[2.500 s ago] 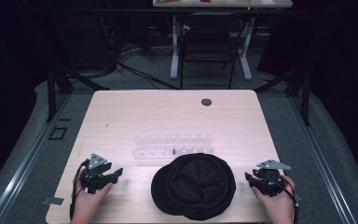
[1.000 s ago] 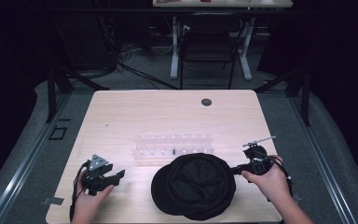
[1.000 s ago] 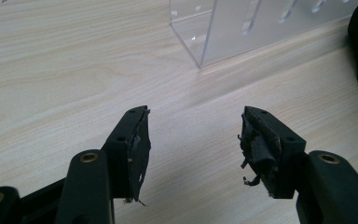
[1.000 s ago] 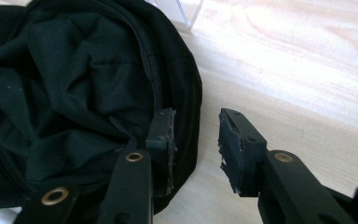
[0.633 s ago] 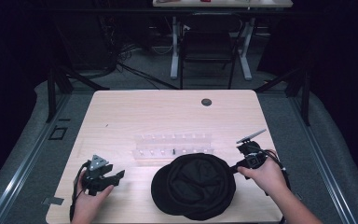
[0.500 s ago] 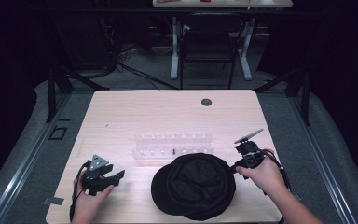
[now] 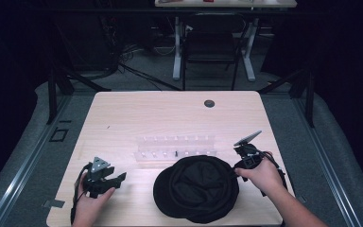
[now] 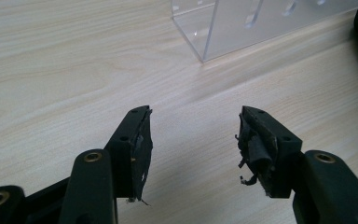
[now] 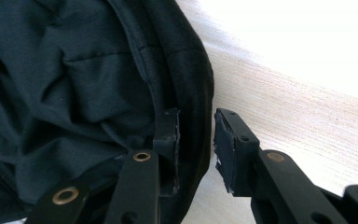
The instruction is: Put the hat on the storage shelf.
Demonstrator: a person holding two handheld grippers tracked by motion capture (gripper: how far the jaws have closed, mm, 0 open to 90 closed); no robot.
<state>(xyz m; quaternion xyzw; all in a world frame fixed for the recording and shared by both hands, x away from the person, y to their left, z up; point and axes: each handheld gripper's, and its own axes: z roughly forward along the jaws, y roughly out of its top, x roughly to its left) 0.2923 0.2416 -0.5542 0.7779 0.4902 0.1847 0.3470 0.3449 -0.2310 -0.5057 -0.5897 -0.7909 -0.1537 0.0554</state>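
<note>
A black fabric hat (image 7: 196, 188) lies crown-down at the table's front middle. My right gripper (image 7: 236, 172) is at its right edge. In the right gripper view the hat's rim (image 9: 193, 84) runs between the jaws of the right gripper (image 9: 196, 114). One jaw is inside the hat against the lining, the other outside over bare wood. The jaws have just been closing on the rim, and a thin gap still shows at the outer pad. My left gripper (image 7: 120, 178) rests on the table at the front left. The left gripper (image 8: 193, 114) is open with nothing between its jaws.
A clear acrylic rack (image 7: 175, 147) stands just behind the hat; its corner (image 8: 256, 23) is ahead of the left jaws. A dark round hole (image 7: 209, 103) sits near the table's far edge (image 7: 177, 92). A chair and desk legs stand beyond the table.
My right hand has moved from the front right corner leftward to the hat's right edge and brought its jaws over the rim. The left hand has stayed put.
</note>
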